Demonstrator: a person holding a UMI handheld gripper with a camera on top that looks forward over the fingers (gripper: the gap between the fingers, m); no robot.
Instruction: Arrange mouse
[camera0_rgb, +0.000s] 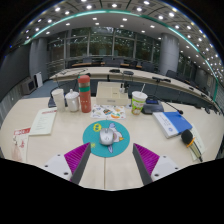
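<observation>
A small white mouse (106, 137) sits on a round teal mouse mat (105, 140) with a cartoon print, on a pale wooden table (60, 140). My gripper (110, 160) is open and empty. Its two magenta pads (76, 156) stand wide apart, just short of the mat. The mouse lies ahead of the fingers, roughly centred between them, with clear gaps at both sides.
Beyond the mat stand a tall orange can (85, 93), white cups (58, 98), a mug (138, 101) and scattered small items. A paper (43, 122) lies to the left. A blue book (172, 122) and a yellow-handled tool (189, 139) lie to the right.
</observation>
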